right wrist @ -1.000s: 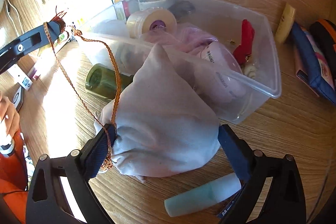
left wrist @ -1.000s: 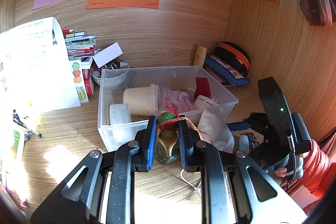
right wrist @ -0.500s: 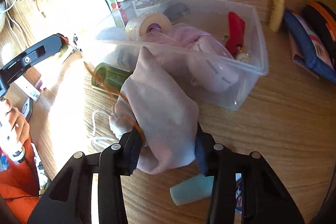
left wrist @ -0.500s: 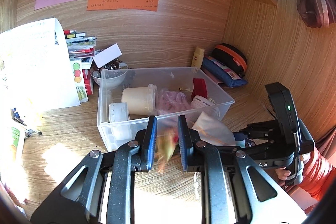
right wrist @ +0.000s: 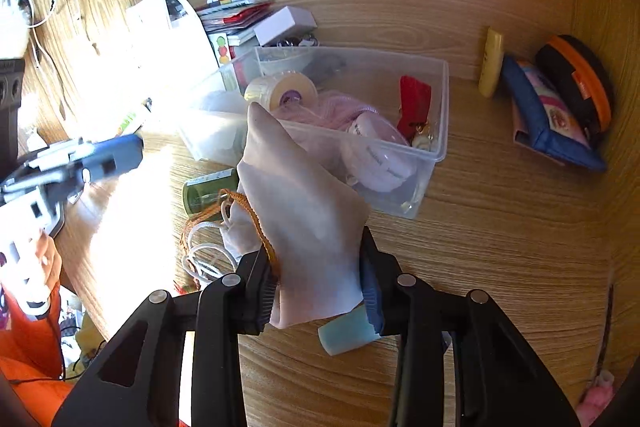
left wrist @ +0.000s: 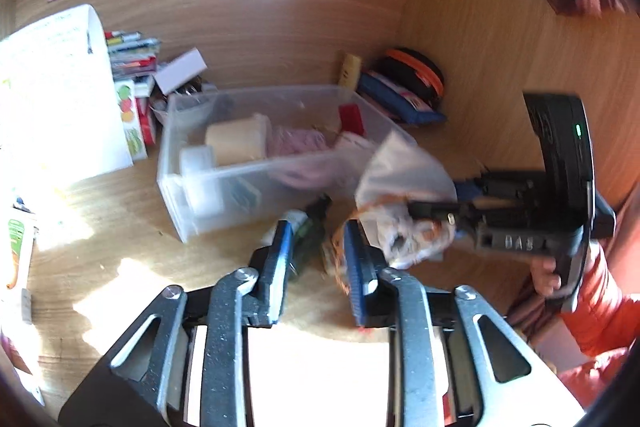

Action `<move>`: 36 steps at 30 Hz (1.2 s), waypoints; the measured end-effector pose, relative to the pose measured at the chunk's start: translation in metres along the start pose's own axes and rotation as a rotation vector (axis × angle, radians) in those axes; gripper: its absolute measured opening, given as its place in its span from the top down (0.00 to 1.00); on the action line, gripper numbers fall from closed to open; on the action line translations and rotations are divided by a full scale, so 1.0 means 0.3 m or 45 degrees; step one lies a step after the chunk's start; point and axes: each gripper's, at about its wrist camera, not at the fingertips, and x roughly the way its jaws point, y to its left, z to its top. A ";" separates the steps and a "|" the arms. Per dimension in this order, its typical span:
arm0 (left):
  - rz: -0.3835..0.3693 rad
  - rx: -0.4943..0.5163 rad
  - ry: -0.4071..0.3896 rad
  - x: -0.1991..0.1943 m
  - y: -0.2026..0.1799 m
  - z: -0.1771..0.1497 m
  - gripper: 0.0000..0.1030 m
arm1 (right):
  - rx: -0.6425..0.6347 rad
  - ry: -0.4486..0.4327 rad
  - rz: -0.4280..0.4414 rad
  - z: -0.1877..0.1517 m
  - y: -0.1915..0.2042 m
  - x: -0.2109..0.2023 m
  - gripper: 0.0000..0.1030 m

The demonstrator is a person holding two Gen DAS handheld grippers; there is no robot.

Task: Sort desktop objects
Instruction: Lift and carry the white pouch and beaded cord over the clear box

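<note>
My right gripper (right wrist: 316, 267) has its jaws closing on a white cloth pouch (right wrist: 304, 223), and the pads press its sides. An orange cord (right wrist: 248, 211) is caught against the left pad and trails to the desk. The pouch (left wrist: 400, 179) hangs raised in front of the clear plastic bin (right wrist: 440, 107). A green bottle (right wrist: 206, 191) lies on its side on the desk beside the bin. My left gripper (left wrist: 316, 259) hovers over that bottle (left wrist: 310, 239) with its jaws opening, and the pads touch nothing.
The bin (left wrist: 260, 91) holds a tape roll (right wrist: 286, 89), pink mesh and a red clip. A teal tube (right wrist: 346, 333) lies under my right finger. Pencil cases (right wrist: 552, 119) and a yellow tube (right wrist: 492, 67) sit at the right wall, books (right wrist: 236, 11) at the back left.
The right jaws went from wide to pressed on the pouch and lifted it. The left jaws parted, let the cord and bottle go, and the bottle now lies on the desk.
</note>
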 end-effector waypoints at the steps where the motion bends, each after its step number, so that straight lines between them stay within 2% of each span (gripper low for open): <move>1: -0.011 0.018 0.022 0.005 -0.016 -0.015 0.69 | 0.001 -0.008 -0.002 -0.001 0.000 -0.006 0.68; 6: -0.039 0.144 0.141 0.063 -0.114 -0.089 0.66 | 0.022 -0.030 -0.009 -0.010 -0.011 -0.029 0.68; 9: -0.020 0.203 0.204 0.112 -0.158 -0.127 0.66 | 0.027 -0.040 -0.020 -0.028 -0.021 -0.053 0.68; 13: 0.023 0.218 0.253 0.180 -0.174 -0.158 0.66 | 0.034 -0.040 -0.021 -0.045 -0.033 -0.070 0.68; 15: 0.030 0.207 0.268 0.199 -0.174 -0.166 0.70 | 0.042 -0.048 -0.028 -0.051 -0.039 -0.081 0.68; 16: 0.040 0.204 0.257 0.200 -0.174 -0.169 0.78 | 0.046 -0.055 -0.029 -0.052 -0.045 -0.090 0.68; 17: 0.051 0.207 0.253 0.199 -0.176 -0.172 0.82 | 0.052 -0.062 -0.029 -0.054 -0.051 -0.098 0.68; 25: 0.107 0.181 0.176 0.161 -0.187 -0.148 0.82 | 0.074 -0.146 -0.048 -0.022 -0.078 -0.157 0.68; 31: 0.179 0.160 0.050 0.099 -0.159 -0.067 0.82 | 0.054 -0.191 -0.064 0.009 -0.071 -0.173 0.68; 36: 0.235 0.111 -0.053 0.062 -0.080 0.033 0.82 | 0.045 -0.216 -0.089 0.046 -0.081 -0.183 0.68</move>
